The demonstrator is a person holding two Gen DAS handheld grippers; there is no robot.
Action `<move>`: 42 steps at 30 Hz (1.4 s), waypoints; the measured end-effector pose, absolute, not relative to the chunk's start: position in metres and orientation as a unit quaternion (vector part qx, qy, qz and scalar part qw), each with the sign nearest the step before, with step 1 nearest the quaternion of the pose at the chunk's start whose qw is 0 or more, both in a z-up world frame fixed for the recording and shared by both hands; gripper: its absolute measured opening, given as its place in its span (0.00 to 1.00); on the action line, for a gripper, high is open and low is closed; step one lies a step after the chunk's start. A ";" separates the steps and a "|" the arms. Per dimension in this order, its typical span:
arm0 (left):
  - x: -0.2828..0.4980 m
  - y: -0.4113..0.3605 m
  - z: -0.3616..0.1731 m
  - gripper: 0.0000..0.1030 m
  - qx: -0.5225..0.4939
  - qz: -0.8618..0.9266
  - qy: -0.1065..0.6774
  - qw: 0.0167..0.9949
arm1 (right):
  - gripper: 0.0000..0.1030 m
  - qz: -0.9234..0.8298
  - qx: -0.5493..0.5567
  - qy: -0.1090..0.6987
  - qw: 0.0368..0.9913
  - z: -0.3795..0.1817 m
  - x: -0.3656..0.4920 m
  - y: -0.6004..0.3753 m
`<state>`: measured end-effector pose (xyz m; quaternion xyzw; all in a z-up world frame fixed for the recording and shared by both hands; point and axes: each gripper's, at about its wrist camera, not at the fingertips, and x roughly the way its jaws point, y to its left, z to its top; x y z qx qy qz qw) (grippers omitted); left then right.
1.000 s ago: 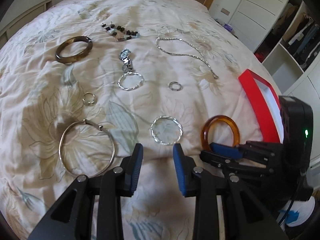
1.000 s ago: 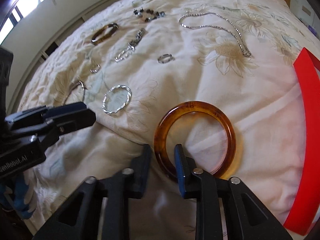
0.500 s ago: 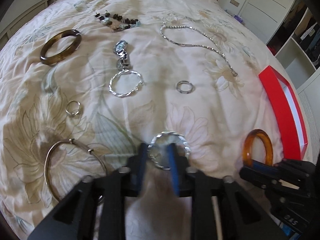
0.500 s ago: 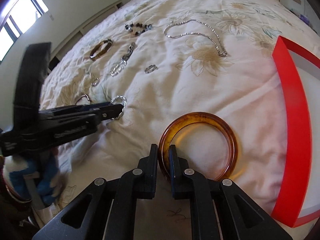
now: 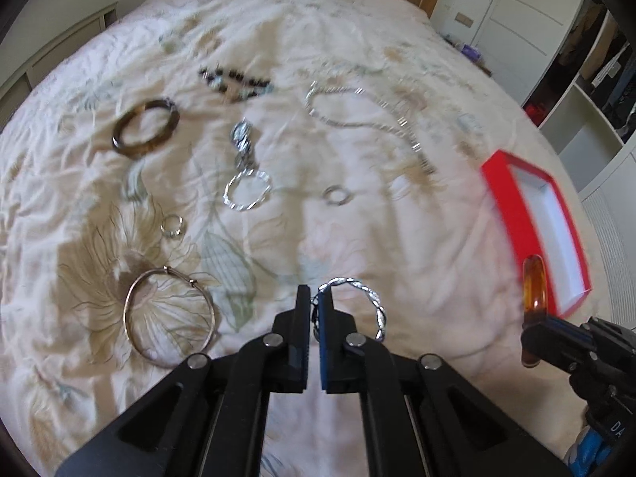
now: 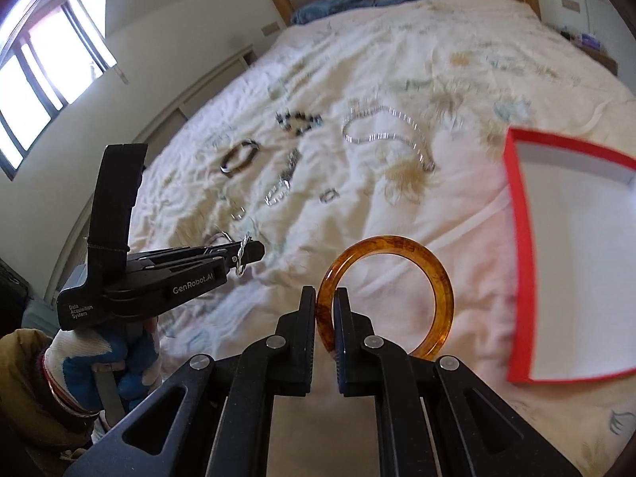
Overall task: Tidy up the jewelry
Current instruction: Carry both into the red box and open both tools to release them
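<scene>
Amber and see-through, the bangle (image 6: 387, 298) stands upright off the bed (image 6: 457, 59), its near rim pinched in the right gripper (image 6: 326, 306) and partly hidden behind the jaws, just short of the red box (image 6: 516, 238) at the bed's right edge. Nearby, the left gripper (image 5: 314, 310) is clamped on a twisted silver ring (image 5: 365, 302), half covered by its jaws. Farther up the bedspread, a wire hoop (image 5: 171, 318), dark bangle (image 5: 145, 127) and chain (image 5: 365, 115) are blurred.

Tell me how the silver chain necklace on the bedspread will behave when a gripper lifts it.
The silver chain necklace lies in a loose curve, so it is likely floppy and would dangle. Its thin links may slip from the pads.
</scene>
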<state>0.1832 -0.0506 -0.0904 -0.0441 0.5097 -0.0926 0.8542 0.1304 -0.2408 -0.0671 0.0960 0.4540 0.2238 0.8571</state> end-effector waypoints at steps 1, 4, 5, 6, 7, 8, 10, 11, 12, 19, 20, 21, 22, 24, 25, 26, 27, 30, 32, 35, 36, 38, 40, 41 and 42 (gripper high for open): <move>0.181 -0.055 -0.083 0.03 -0.042 -0.096 0.506 0.856 | 0.08 0.220 0.097 0.448 0.861 -0.061 0.127 -0.247; 0.174 -0.075 -0.064 0.03 -0.036 -0.116 0.495 0.860 | 0.08 0.203 0.101 0.433 0.873 -0.045 0.120 -0.271; 0.172 -0.084 -0.058 0.03 -0.032 -0.124 0.492 0.861 | 0.08 0.197 0.100 0.430 0.875 -0.042 0.118 -0.279; 0.170 -0.096 -0.052 0.03 -0.027 -0.133 0.489 0.861 | 0.08 0.189 0.099 0.428 0.878 -0.038 0.118 -0.288; 0.169 -0.107 -0.048 0.03 -0.023 -0.143 0.487 0.861 | 0.08 0.180 0.097 0.426 0.881 -0.036 0.118 -0.299; 0.169 -0.119 -0.045 0.03 -0.020 -0.152 0.486 0.860 | 0.08 0.169 0.094 0.426 0.884 -0.033 0.118 -0.312; 0.171 -0.145 -0.039 0.03 -0.016 -0.172 0.487 0.856 | 0.08 0.152 0.090 0.428 0.886 -0.033 0.120 -0.333; 0.173 -0.161 -0.038 0.03 -0.012 -0.184 0.488 0.853 | 0.08 0.142 0.088 0.431 0.887 -0.034 0.122 -0.347; 0.176 -0.175 -0.038 0.03 -0.009 -0.193 0.489 0.851 | 0.08 0.132 0.086 0.436 0.886 -0.037 0.127 -0.359; 0.212 -0.271 -0.057 0.03 0.023 -0.242 0.502 0.830 | 0.08 0.095 0.080 0.472 0.873 -0.071 0.175 -0.419; 0.218 -0.282 -0.062 0.03 0.026 -0.246 0.504 0.827 | 0.08 0.094 0.077 0.478 0.870 -0.077 0.184 -0.424; 0.225 -0.293 -0.068 0.03 0.028 -0.248 0.509 0.824 | 0.08 0.093 0.074 0.484 0.867 -0.085 0.195 -0.429; 0.233 -0.301 -0.074 0.03 0.031 -0.248 0.513 0.821 | 0.08 0.091 0.073 0.487 0.866 -0.090 0.203 -0.430; 0.247 -0.313 -0.089 0.03 0.036 -0.243 0.523 0.816 | 0.08 0.089 0.072 0.495 0.861 -0.104 0.220 -0.437; 0.253 -0.318 -0.097 0.03 0.037 -0.239 0.530 0.813 | 0.08 0.088 0.073 0.497 0.860 -0.109 0.225 -0.437; 0.257 -0.322 -0.106 0.03 0.038 -0.235 0.536 0.810 | 0.08 0.086 0.074 0.502 0.858 -0.116 0.232 -0.440; 0.261 -0.323 -0.111 0.03 0.041 -0.230 0.540 0.809 | 0.09 0.085 0.075 0.504 0.856 -0.121 0.234 -0.442; 0.265 -0.326 -0.123 0.04 0.064 -0.208 0.534 0.817 | 0.09 0.081 0.077 0.513 0.851 -0.134 0.236 -0.446; 0.265 -0.325 -0.125 0.05 0.079 -0.195 0.527 0.823 | 0.09 0.084 0.085 0.508 0.853 -0.137 0.236 -0.448; 0.265 -0.316 -0.128 0.05 0.088 -0.185 0.523 0.827 | 0.09 0.091 0.096 0.506 0.852 -0.138 0.236 -0.450; 0.266 -0.313 -0.128 0.05 0.086 -0.184 0.524 0.827 | 0.09 0.093 0.096 0.507 0.852 -0.138 0.236 -0.448; 0.267 -0.307 -0.127 0.05 0.087 -0.178 0.526 0.827 | 0.10 0.098 0.089 0.509 0.851 -0.136 0.235 -0.441; 0.270 -0.297 -0.127 0.05 0.088 -0.169 0.528 0.827 | 0.10 0.105 0.082 0.511 0.849 -0.135 0.233 -0.432; 0.271 -0.293 -0.127 0.05 0.088 -0.164 0.530 0.828 | 0.10 0.110 0.079 0.511 0.849 -0.135 0.232 -0.426; 0.274 -0.286 -0.127 0.05 0.082 -0.161 0.532 0.827 | 0.10 0.112 0.074 0.512 0.848 -0.135 0.231 -0.422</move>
